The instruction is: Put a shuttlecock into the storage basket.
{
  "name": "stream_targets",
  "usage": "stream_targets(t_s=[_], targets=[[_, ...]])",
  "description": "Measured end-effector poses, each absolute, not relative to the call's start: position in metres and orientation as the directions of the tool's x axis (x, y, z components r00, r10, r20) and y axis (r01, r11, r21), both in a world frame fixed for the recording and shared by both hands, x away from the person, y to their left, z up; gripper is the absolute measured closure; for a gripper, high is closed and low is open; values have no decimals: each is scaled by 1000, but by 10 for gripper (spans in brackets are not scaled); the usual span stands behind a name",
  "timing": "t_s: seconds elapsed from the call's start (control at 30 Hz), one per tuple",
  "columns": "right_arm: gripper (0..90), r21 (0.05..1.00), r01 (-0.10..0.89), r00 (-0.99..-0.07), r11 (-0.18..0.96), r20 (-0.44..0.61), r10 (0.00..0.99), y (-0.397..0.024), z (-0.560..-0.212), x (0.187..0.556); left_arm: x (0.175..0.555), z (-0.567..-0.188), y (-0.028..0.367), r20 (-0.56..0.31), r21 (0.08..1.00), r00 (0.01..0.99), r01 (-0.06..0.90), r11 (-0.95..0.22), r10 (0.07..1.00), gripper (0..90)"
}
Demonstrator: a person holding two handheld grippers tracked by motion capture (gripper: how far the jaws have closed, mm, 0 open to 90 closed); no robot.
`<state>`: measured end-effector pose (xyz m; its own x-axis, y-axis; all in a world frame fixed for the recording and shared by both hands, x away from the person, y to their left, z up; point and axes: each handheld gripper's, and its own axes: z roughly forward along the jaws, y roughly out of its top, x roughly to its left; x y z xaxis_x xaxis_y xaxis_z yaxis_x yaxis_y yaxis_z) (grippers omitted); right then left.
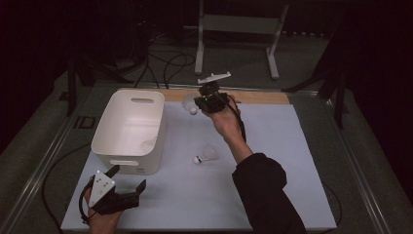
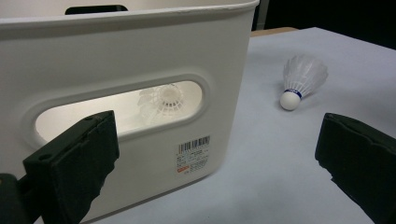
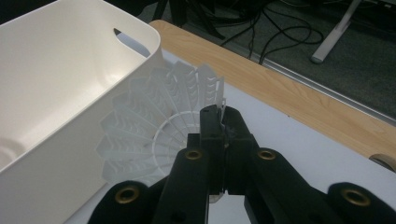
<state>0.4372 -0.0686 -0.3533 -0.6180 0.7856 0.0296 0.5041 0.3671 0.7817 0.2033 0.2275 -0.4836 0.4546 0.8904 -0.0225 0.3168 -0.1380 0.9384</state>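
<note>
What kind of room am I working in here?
Most likely a lab or recording workspace, not a home: a white-covered table with a wooden edge, loose cables on grey carpet, and a white metal stand behind it in a darkened room.

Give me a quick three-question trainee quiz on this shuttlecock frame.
1. True or false: the right gripper is shut on a shuttlecock.
2. Where is the loose shuttlecock? A) in the bin B) on the mat right of the bin C) on the floor
3. How do the left gripper's jaws stand?

Key:
1. True; it pinches the skirt's edge, beside the bin's far right corner.
2. B; it lies on its side on the mat. Another shuttlecock is already in the bin.
3. Open, holding nothing, near the bin's front wall.
</note>
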Motion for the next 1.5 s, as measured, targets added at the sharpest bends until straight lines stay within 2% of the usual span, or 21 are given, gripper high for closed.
stream_targets(t_s=[1.5], targets=[[890,825,457,-636,333,41,771,-54,-318,439,203,-483,228,-23,938,453,317,-137,891,3]])
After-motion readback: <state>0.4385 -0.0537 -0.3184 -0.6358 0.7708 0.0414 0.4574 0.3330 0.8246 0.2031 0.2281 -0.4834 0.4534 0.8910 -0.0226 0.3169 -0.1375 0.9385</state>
